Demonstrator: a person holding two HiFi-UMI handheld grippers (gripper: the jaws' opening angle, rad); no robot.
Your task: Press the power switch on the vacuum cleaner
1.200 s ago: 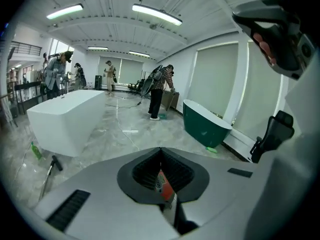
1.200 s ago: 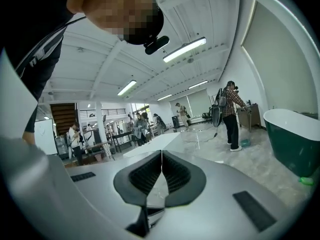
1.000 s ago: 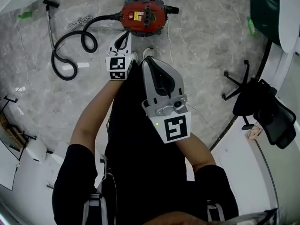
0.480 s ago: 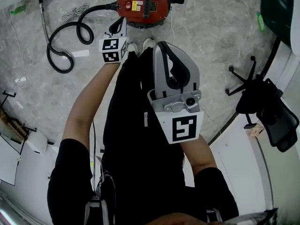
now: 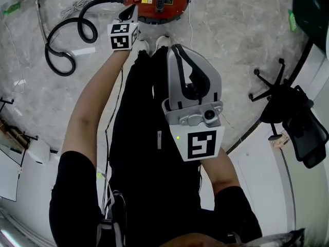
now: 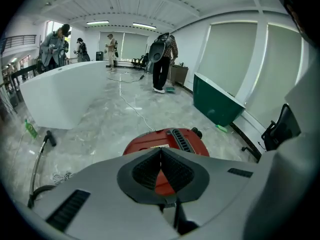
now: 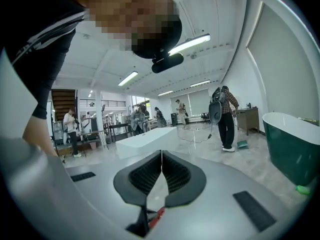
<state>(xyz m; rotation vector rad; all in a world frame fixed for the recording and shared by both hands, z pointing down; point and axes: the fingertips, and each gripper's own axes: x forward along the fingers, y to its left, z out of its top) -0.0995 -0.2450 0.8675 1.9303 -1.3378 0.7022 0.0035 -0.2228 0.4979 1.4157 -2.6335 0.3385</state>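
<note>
A red canister vacuum cleaner (image 5: 157,0) stands on the marble floor at the top of the head view, with a black hose (image 5: 67,40) curling off to its left. My left gripper (image 5: 129,13) reaches down to the vacuum's near left side, jaws shut and empty, tips just over the red body (image 6: 165,144). My right gripper (image 5: 181,53) is held up close in front of the person's legs, away from the vacuum, jaws shut with nothing between them (image 7: 161,156). The switch itself cannot be made out.
A black office chair (image 5: 290,115) stands at the right beside a white curved counter (image 5: 262,174). A green tub (image 6: 217,101) sits right of the vacuum. A white cord (image 5: 77,6) lies near the hose. Several people stand far off in the hall.
The left gripper has stretched forward and down to the vacuum's left side. The right gripper has stayed close to the body, and the view has shifted so the vacuum sits higher.
</note>
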